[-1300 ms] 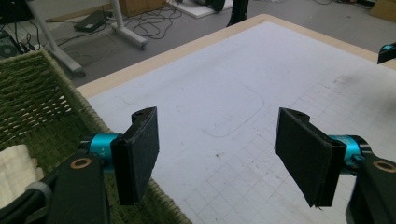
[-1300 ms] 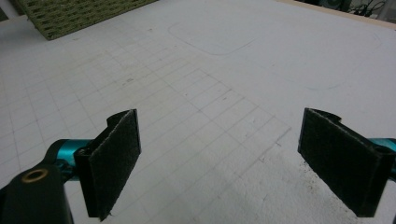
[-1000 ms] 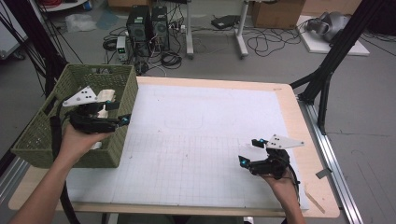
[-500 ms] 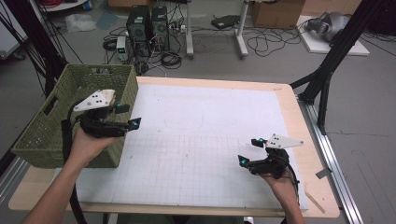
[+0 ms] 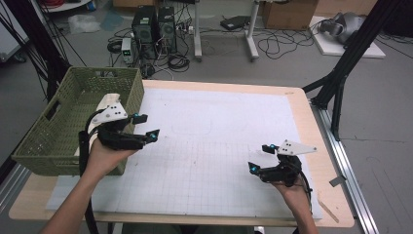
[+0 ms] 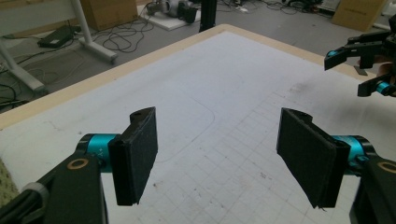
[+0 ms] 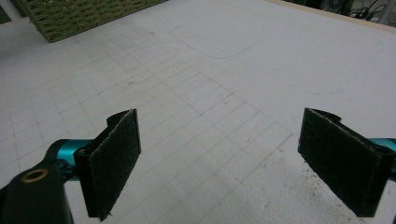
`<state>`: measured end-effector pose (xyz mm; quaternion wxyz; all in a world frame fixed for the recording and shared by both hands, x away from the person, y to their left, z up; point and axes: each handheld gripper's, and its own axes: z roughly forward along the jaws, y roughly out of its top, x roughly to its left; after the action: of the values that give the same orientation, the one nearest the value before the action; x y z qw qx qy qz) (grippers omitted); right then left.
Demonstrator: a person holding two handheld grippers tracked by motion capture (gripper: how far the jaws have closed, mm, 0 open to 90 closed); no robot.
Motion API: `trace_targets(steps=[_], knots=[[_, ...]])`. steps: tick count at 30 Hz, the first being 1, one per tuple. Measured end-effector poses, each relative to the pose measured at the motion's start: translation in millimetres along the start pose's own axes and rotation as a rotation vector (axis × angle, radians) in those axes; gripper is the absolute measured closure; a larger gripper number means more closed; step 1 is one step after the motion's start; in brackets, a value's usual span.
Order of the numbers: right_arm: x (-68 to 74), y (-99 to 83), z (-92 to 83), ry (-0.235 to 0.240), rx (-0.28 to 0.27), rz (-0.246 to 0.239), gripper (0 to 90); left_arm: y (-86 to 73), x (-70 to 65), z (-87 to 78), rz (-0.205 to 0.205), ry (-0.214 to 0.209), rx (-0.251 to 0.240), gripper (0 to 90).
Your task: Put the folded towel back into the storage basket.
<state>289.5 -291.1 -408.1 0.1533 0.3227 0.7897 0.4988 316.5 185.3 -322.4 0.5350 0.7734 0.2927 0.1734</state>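
My left gripper (image 5: 146, 125) hovers just right of a green woven basket (image 5: 58, 126), over the left edge of the white gridded mat (image 5: 214, 141). Its jaws stand apart with nothing between them. The left gripper view looks past that gripper (image 6: 222, 156) at bare mat, with the other gripper (image 6: 362, 65) far off at the upper right. My right gripper (image 5: 258, 157) rests low over the mat's front right part, open and empty. Bare grid lies between that gripper's (image 7: 229, 158) pads (image 7: 114, 158). A pale object (image 5: 111, 100) lies in the basket, partly hidden by my left hand.
The basket (image 7: 79, 14) stands on the table's left side, overhanging the mat. A wooden table rim (image 5: 321, 126) runs around the mat. Computer towers (image 5: 153, 27), cables and black stand legs (image 5: 341, 73) are on the floor beyond the table.
My left gripper has moved right and a little down, from over the basket to over the mat's left edge. The right gripper has stayed where it was.
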Motion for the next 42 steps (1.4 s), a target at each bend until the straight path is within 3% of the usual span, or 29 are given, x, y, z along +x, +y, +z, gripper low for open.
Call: trace_targets(steps=[21,42], knots=[[1.0,0.5,0.0,-0.003,0.004,-0.004,12.4,-24.3,-24.6,26.0,0.006,-0.016,-0.025,29.5],[2.2,0.2,0.7,-0.003,0.0,0.0,12.3,-55.0,-33.3,36.2,-0.015,-0.019,-0.013,28.6]])
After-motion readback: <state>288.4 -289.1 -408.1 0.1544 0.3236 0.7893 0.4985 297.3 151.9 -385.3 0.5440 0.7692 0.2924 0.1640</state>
